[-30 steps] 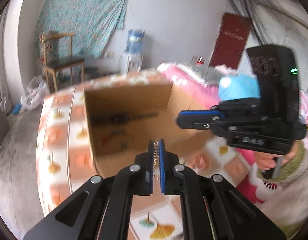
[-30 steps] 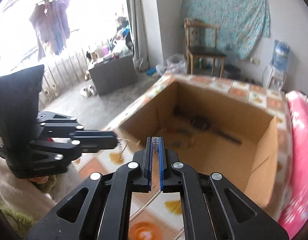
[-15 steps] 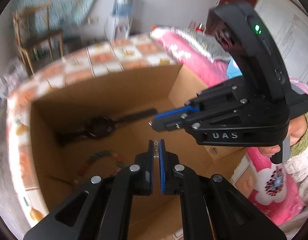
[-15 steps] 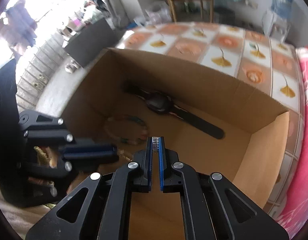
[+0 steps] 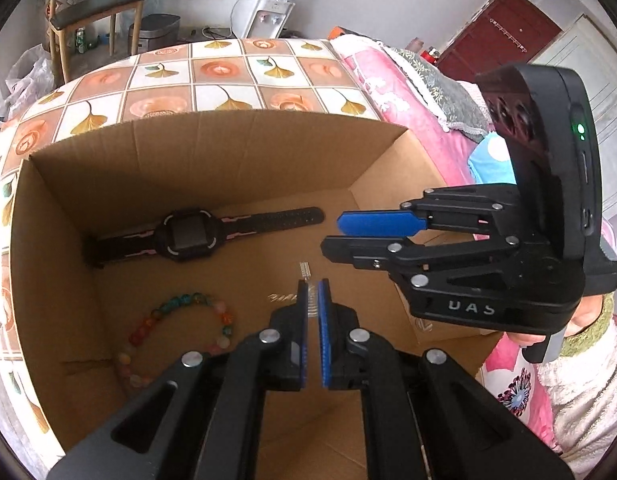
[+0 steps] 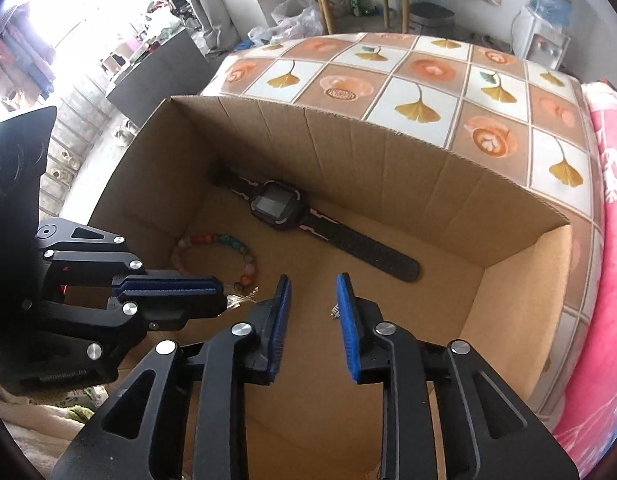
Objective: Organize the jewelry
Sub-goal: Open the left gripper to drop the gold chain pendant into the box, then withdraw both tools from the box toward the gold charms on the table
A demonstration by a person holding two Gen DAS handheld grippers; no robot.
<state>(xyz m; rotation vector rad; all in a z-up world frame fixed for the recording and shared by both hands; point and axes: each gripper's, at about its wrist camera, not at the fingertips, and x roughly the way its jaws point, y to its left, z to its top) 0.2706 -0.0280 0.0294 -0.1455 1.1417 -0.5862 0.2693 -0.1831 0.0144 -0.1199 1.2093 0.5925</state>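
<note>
One thin silvery chain (image 5: 311, 302) hangs over the open brown cardboard box (image 5: 244, 152).
Left gripper (image 5: 312, 300) is clamped on the chain's end; the right gripper (image 6: 313, 300) has just been opening, the other end clinging to one blue pad (image 6: 346, 320). Inside the box lie one black wristwatch (image 6: 284, 210) by the far wall and one multicoloured bead bracelet (image 6: 228, 254) nearer.

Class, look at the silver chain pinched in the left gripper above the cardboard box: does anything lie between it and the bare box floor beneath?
Nothing visible does. The silver chain hangs from the left gripper over bare floor of the cardboard box; the watch and bead bracelet lie aside, and the right gripper is open beside it.
</note>
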